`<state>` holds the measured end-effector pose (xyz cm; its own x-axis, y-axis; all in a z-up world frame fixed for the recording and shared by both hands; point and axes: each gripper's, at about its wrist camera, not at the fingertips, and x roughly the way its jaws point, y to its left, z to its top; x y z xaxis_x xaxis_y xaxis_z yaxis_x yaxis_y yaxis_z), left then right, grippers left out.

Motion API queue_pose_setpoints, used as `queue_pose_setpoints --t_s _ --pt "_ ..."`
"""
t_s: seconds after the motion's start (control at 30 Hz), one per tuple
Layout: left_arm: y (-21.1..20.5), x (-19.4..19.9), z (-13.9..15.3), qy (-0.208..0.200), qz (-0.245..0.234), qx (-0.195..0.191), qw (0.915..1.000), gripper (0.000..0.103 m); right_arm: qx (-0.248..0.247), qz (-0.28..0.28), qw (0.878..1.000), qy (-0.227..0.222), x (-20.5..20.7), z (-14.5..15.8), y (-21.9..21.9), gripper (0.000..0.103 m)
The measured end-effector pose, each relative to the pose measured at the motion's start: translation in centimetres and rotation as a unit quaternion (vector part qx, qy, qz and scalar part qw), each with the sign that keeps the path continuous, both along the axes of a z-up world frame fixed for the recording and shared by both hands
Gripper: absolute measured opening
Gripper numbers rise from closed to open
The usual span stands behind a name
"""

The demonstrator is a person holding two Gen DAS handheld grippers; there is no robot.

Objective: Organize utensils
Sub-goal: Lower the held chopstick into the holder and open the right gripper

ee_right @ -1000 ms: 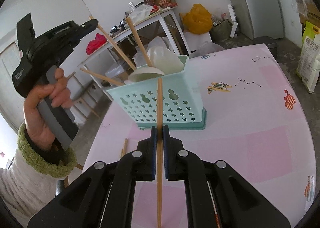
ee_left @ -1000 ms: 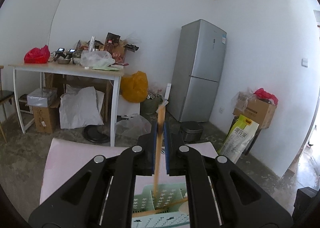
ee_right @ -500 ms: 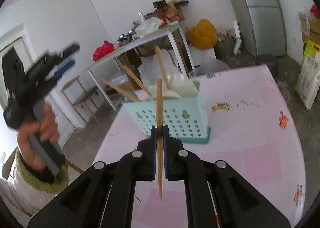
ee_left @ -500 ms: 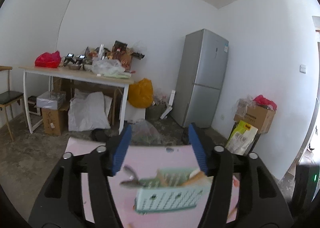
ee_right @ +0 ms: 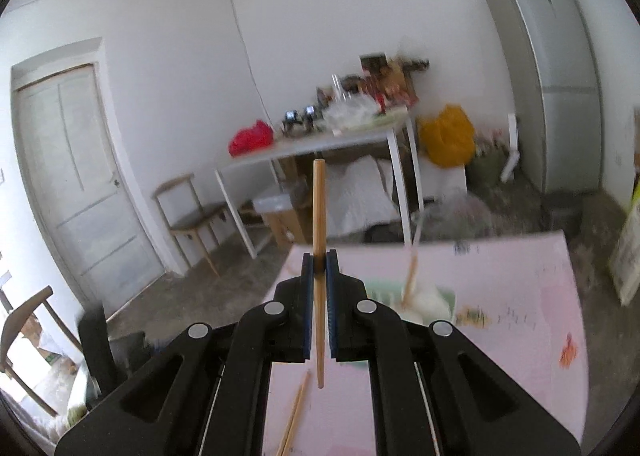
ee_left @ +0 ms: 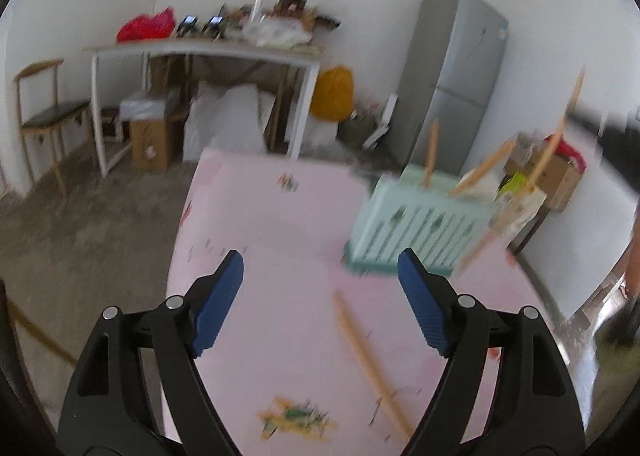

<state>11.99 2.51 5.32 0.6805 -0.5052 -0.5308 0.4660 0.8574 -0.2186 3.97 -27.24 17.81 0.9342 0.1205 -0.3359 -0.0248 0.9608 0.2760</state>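
Note:
In the left wrist view my left gripper [ee_left: 320, 276] hangs over the pink table [ee_left: 280, 216], its jaws opening wide with nothing between them. A wooden chopstick [ee_left: 370, 360] lies on the pink cloth just below and between the fingers. The mint-green utensil basket [ee_left: 416, 228] stands ahead to the right with several chopsticks poking out. In the right wrist view my right gripper [ee_right: 319, 268] is shut on an upright chopstick [ee_right: 319, 208], raised above the basket [ee_right: 432, 300]. Another chopstick [ee_right: 294, 420] lies on the table below it.
A white work table [ee_left: 200, 52] piled with clutter stands behind, with a chair [ee_left: 48, 112], boxes and bags beneath. A grey fridge [ee_left: 456, 76] is at the right, a white door [ee_right: 76, 176] at the left. The pink table's far edge [ee_left: 280, 158] is close ahead.
The left gripper let go of its chopstick into the basket, opened wide, and swung left and down toward the table. The right gripper rose with its chopstick, so the basket dropped low in its view.

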Motion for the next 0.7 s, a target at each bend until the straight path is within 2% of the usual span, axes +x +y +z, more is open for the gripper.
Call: queue_pose_setpoints --t_s 0.17,0.27,0.37,0.53,0.7 --pt "2.2 -0.5 -1.9 0.018 0.012 0.004 0.9998 0.076 -0.038 -0.015 0.998 -0.045 1.1 5.0 0.2 0.006" --pt "3.1 -0.5 -2.5 0.026 0.013 -0.004 0.9996 0.076 -0.056 -0.028 0.996 -0.064 2.1 7.2 0.2 0.006" --pt "3.1 -0.4 -2.6 0.025 0.012 -0.005 0.9996 0.076 -0.063 -0.039 0.995 -0.063 3.7 8.1 0.2 0.006" --pt "3.1 -0.5 -2.9 0.021 0.007 0.002 0.9997 0.076 -0.094 -0.077 0.992 -0.031 7.6 6.4 0.4 0.006" --pt "3.5 -0.4 -3.2 0.028 -0.002 0.006 0.9996 0.077 -0.107 -0.107 0.988 0.029 11.3 1.3 0.1 0.006"
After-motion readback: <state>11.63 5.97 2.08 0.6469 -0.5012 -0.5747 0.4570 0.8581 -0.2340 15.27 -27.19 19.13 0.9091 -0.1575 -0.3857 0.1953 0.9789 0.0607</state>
